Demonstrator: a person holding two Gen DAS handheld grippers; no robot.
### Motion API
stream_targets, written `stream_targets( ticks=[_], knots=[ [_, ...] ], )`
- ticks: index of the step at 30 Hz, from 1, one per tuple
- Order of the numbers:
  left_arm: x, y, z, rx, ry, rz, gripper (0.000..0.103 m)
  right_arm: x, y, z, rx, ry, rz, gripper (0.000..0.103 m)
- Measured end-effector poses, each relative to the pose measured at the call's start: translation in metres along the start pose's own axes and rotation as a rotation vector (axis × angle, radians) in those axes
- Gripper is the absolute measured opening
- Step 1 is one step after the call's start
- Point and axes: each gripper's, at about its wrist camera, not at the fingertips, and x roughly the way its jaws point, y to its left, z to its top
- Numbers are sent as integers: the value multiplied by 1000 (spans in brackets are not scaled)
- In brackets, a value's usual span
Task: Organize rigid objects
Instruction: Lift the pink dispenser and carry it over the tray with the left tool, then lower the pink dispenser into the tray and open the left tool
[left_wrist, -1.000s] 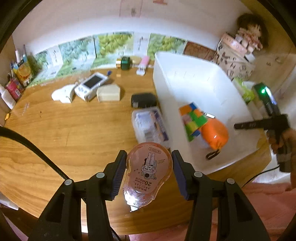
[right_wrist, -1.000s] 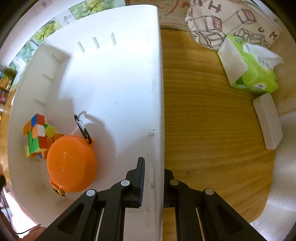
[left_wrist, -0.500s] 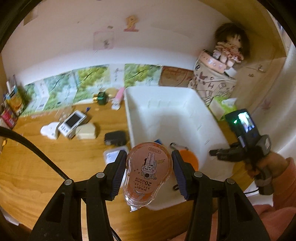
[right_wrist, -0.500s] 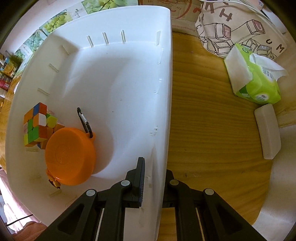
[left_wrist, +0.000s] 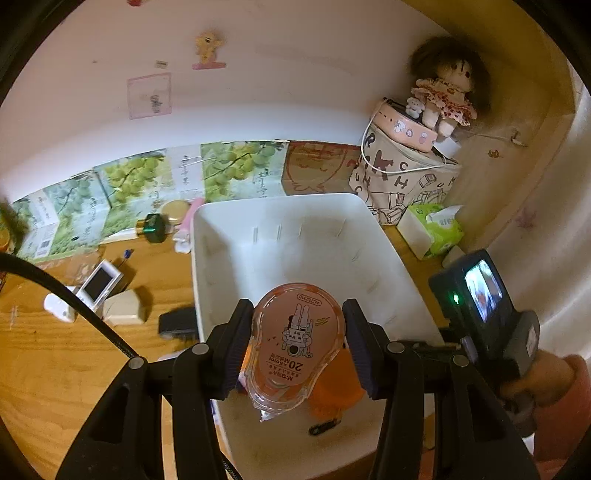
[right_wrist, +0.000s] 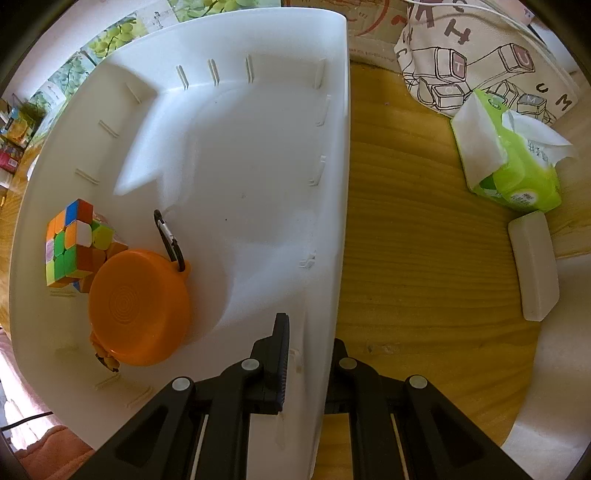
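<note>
My left gripper is shut on a clear orange correction tape dispenser and holds it above the near end of the white bin. My right gripper is shut on the bin's right wall; it also shows in the left wrist view. Inside the bin lie an orange round case with a black carabiner and a colourful puzzle cube.
On the wooden desk left of the bin lie a black block, a beige box, a white handheld console and a green bottle. A green tissue pack, a white case and a printed bag are right of the bin.
My left gripper has risen and swung right with the dispenser, from over the desk edge to above the bin. The right gripper keeps its hold on the bin wall.
</note>
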Motion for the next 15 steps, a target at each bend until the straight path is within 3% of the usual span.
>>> stream_targets(
  ticks=[15],
  knots=[
    [52, -17, 17, 42, 87, 7, 53, 7, 20, 12, -40, 22, -24, 11]
  ],
)
